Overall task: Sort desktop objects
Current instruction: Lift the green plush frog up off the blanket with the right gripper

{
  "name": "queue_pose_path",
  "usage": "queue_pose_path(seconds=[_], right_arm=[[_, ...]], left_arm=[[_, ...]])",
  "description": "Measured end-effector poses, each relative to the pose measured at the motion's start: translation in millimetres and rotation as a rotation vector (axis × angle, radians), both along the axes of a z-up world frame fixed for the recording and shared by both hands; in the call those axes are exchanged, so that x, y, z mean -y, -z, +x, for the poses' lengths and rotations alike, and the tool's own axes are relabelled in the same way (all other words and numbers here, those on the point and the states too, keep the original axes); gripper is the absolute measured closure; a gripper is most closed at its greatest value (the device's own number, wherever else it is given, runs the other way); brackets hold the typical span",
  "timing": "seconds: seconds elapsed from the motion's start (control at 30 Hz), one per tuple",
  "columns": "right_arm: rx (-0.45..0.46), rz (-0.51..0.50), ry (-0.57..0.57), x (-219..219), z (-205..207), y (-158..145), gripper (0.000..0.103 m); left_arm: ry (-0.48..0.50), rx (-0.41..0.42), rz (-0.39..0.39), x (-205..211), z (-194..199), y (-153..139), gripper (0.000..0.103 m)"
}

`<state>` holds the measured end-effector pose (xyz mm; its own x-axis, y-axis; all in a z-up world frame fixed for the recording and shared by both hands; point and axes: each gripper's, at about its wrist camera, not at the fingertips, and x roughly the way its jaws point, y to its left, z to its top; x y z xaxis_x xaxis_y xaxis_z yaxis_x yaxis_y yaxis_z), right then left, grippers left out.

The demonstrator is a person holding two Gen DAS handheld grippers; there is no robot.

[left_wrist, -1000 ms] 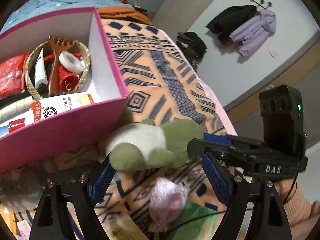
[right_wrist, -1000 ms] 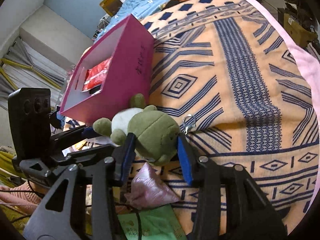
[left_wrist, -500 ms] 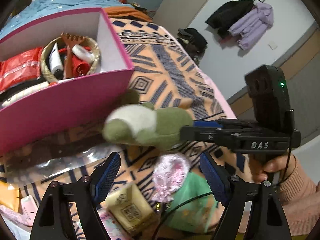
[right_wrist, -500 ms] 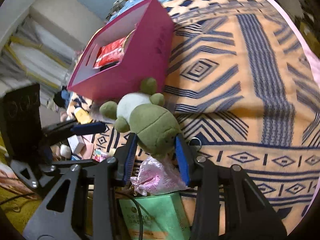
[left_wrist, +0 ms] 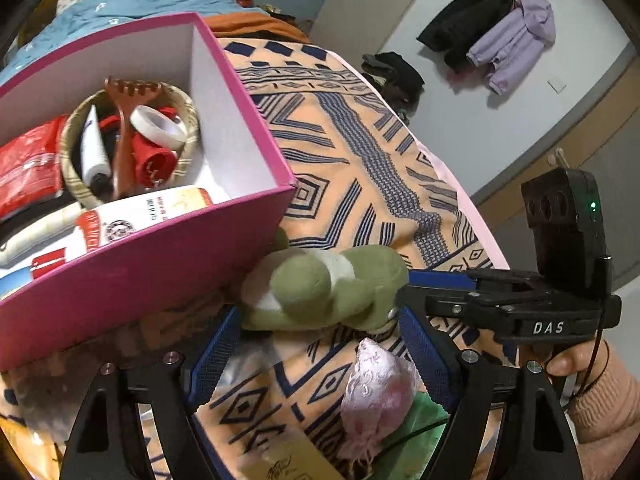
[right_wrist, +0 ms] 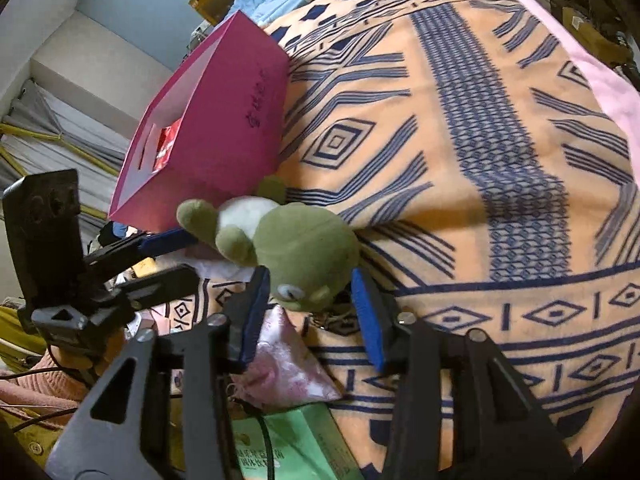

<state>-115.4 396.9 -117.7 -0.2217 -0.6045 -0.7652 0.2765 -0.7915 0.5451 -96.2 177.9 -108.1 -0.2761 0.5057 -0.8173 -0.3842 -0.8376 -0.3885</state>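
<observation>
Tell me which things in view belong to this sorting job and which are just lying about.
Part of the job:
- green plush frog, held between the right gripper fingers
- pink box, already holding sorted items
- pink pouch and green packet, loose on the patterned blanket
- left gripper, open

Just lying about:
- coats on the wall hooks
- blue bedding

White letters "DAS" stand on the black body of the right claw (left_wrist: 402, 292) as the left wrist view shows it. The white and orange carton (left_wrist: 148, 216) lying inside the pink box (left_wrist: 140, 264) carries Chinese print and a round red emblem, too small to read. Dark handwritten characters run down the pink box's outer side in the right wrist view, and the green packet (right_wrist: 292, 444) bears print, both illegible.
</observation>
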Motion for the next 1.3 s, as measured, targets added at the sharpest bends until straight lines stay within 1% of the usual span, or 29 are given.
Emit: queue_pose_path(seconds=[0.03,0.1,0.17,0.23,0.3,0.4,0.53,0.7,0.87,0.9,1.1,1.3], right_arm=[[0.002,0.004,0.001,1.4,-1.9,1.3,0.054],[0.018,-0.013,0.015,1.8,-5.5,4.9,0.047],[0.024,-0.032,0.021,2.3,-7.3,6.9,0.046],[0.025,-0.039,0.026,4.9,-9.3,8.4,0.043],[0.023,-0.034,0.025,6.4,-9.9,9.9,0.043],[0.025,-0.023,0.016,5.8,-10.3,10.8,0.048],[0.021,-0.015,0.002,1.8,-5.7,5.4,0.049],[-0.017,-0.004,-0.04,0.9,6.9,-14.8,0.05],[-0.07,0.006,-0.099,7.9,16.0,-39.4,0.051],[-0.083,0.004,-0.181,9.8,17.8,-44.3,0.051],[-0.166,0.002,-0.264,32.7,26.3,-76.4,0.052],[-0.239,-0.032,-0.333,60.7,27.2,-106.9,0.052]], left_arm=[[0.002,0.004,-0.004,-1.6,-1.0,1.3,0.02],[0.003,0.003,-0.007,-3.1,-2.2,2.0,0.02],[-0.004,0.001,-0.018,-3.0,-5.1,3.4,0.02],[-0.011,0.013,-0.011,-2.0,-10.6,6.1,0.02],[-0.004,0.022,-0.001,-3.6,-14.8,8.2,0.02],[0.009,0.022,-0.003,-8.0,-16.1,8.7,0.021],[0.003,0.044,0.057,-5.2,-11.8,3.2,0.021],[-0.013,0.037,0.085,-0.9,2.8,-9.4,0.021],[-0.04,0.027,0.09,10.2,17.0,-22.1,0.021],[-0.05,0.026,0.093,13.5,19.9,-25.7,0.021],[-0.107,-0.021,0.101,34.5,32.2,-53.6,0.021],[-0.162,-0.073,0.099,60.5,37.5,-80.4,0.021]])
